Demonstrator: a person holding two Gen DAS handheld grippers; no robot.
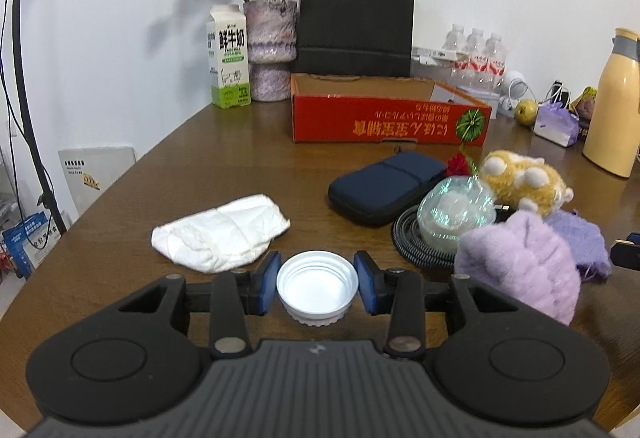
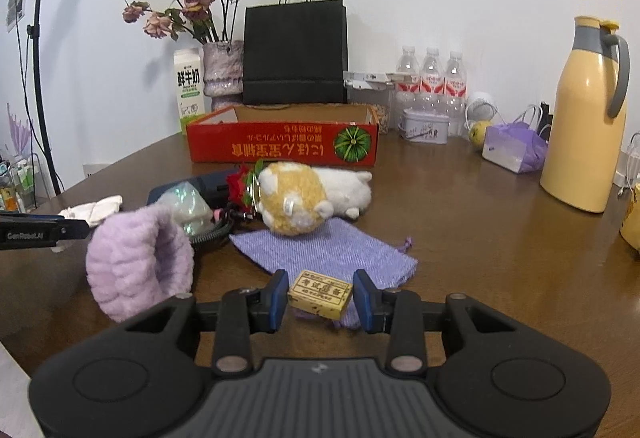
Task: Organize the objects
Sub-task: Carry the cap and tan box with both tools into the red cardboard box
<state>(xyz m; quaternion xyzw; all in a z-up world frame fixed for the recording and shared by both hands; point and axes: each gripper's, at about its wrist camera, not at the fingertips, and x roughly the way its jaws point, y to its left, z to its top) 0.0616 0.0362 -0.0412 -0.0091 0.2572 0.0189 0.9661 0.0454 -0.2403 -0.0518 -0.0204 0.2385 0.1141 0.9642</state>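
between the blue pads of the left gripper (image 1: 316, 285) sits a white screw lid (image 1: 317, 288), open side up, with both pads touching its rim; whether it rests on the wooden table (image 1: 240, 157) or hangs just above it cannot be told. beyond the lid, on the side away from the camera and a little left, lies a crumpled white cloth (image 1: 221, 232). right of the lid stands a fluffy lilac headband (image 1: 520, 266), and behind that a clear iridescent dome (image 1: 456, 211) lies on a coiled black cable (image 1: 408, 238), with a navy zip case (image 1: 386, 187) just beyond them. farther from the lid, a red cardboard tray (image 1: 390, 117) stands near the wall, flanked on its left by a milk carton (image 1: 228, 57) and a vase of dried roses (image 1: 272, 49), with a black paper bag (image 1: 356, 21) behind it.

the right gripper (image 2: 320, 297) is narrowed about a small yellow box (image 2: 320, 294) with dark printing; a thin gap shows at each pad, so a firm grip cannot be confirmed. the box lies over the near edge of a lilac knitted pouch (image 2: 328, 250). beyond the pouch lies a yellow-and-white plush toy (image 2: 308, 197), touching its far edge, with a red artificial flower (image 2: 239, 186) at the toy's left. well right of the pouch stands a tall yellow thermos (image 2: 586, 117).
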